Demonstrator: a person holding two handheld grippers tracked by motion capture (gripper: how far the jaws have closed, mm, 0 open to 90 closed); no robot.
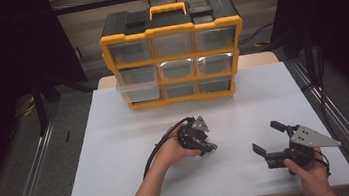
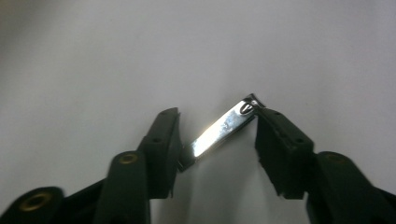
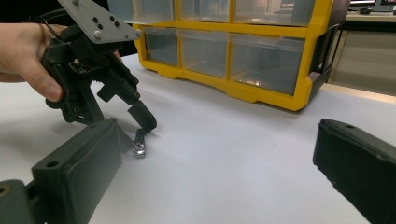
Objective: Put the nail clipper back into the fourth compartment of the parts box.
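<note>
From above, the left gripper (image 1: 207,147) sat tipped down mid-table before the organizer (image 1: 173,53), its own view had the clipper (image 2: 223,129) lying between slightly parted jaws, and the right gripper (image 3: 210,168) gaped wide, empty.

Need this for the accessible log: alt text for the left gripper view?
A shiny metal nail clipper lies on a white table, slanted between the left gripper's two black jaws, which rise from the bottom edge. The jaws stand apart on either side of it, close against its two ends.
</note>
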